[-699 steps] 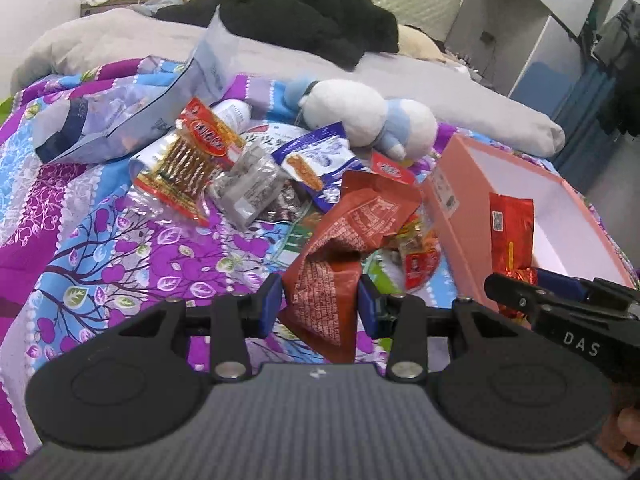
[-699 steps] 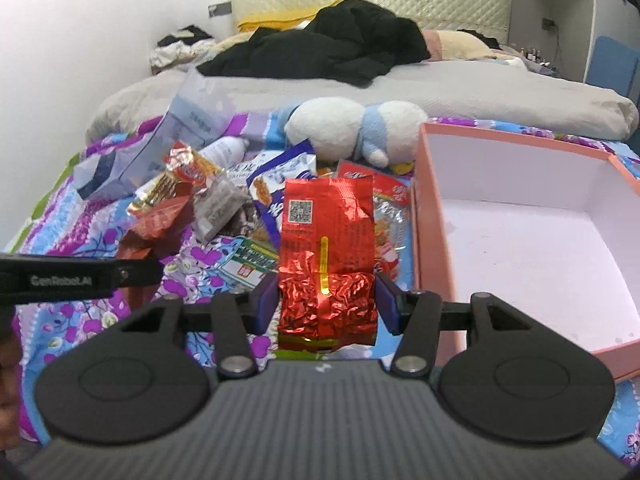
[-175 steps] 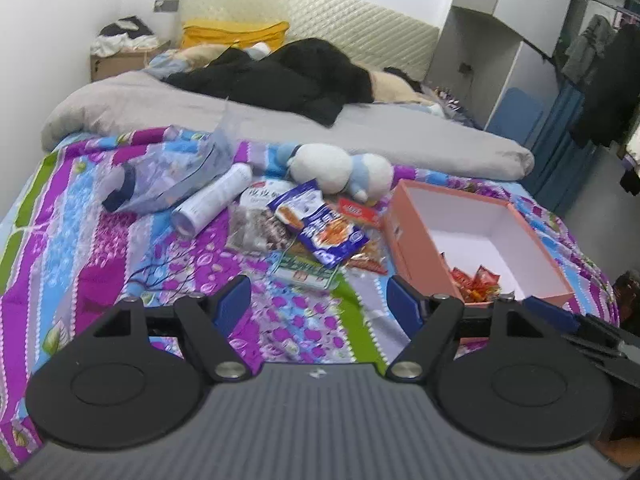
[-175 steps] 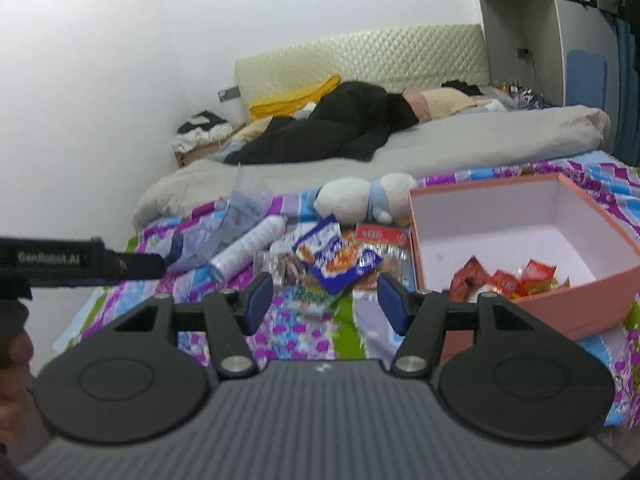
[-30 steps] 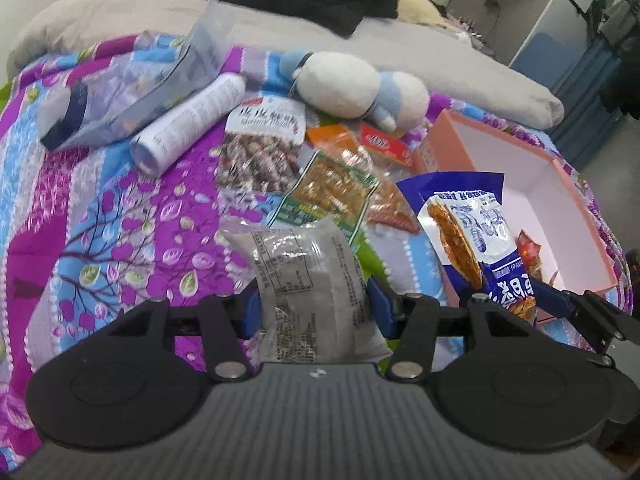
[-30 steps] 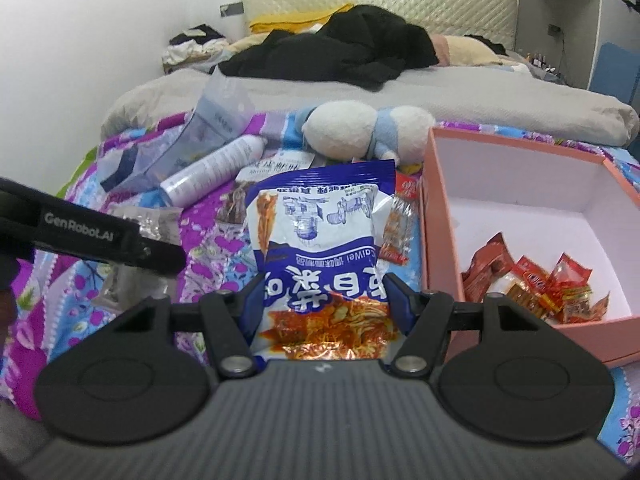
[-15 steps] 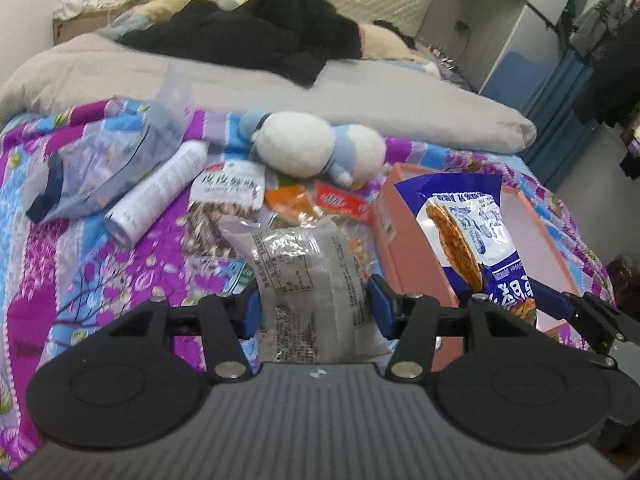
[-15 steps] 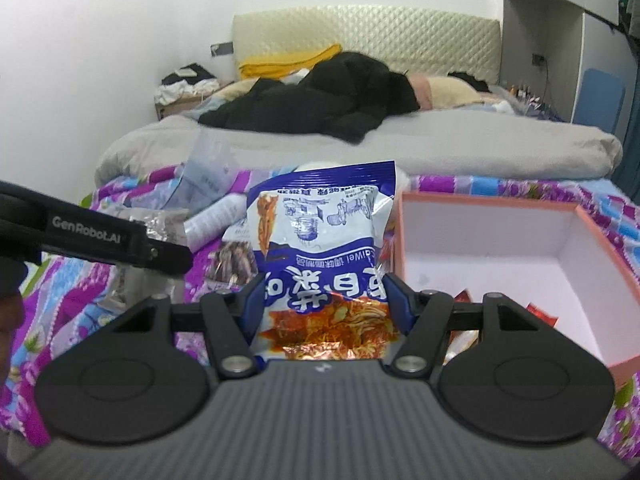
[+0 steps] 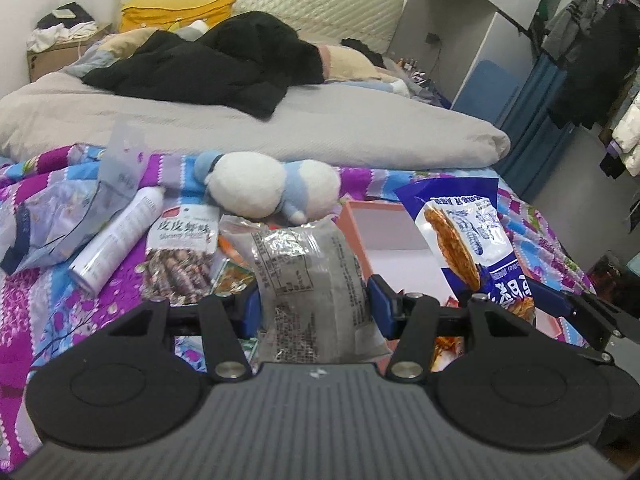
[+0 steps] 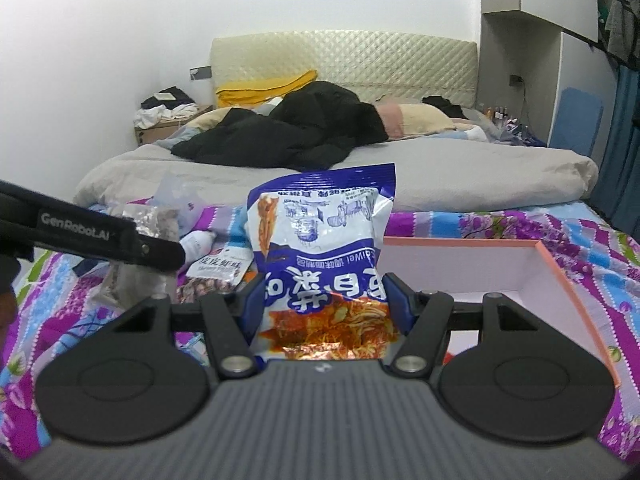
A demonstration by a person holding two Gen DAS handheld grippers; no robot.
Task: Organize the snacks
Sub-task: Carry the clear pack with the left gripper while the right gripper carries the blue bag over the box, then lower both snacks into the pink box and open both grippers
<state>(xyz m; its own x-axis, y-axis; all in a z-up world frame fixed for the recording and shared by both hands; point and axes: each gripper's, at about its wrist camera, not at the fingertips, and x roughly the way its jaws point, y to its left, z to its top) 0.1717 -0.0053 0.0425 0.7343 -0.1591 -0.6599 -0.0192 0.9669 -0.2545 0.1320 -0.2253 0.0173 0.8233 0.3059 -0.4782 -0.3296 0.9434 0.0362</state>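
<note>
Blue pads of the left claw are clamped on a clear crinkled plastic snack packet with a printed label, held up above the bed's purple floral blanket. Right of it, the right claw grips a blue-and-white foil noodle-snack bag. Both hang beside the open pink cardboard box, which rests on the blanket; a white-and-blue plush toy lies beyond the box.

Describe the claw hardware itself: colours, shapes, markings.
Both match: ribbed grey body, two round black discs, black angular linkage arms with silver pivot bolts, blue finger pads. Left claw seen side-on from the right wrist view is a black bar printed "GenRobot.AI" in white. Right claw is identical. No cables or sleeves visible.
</note>
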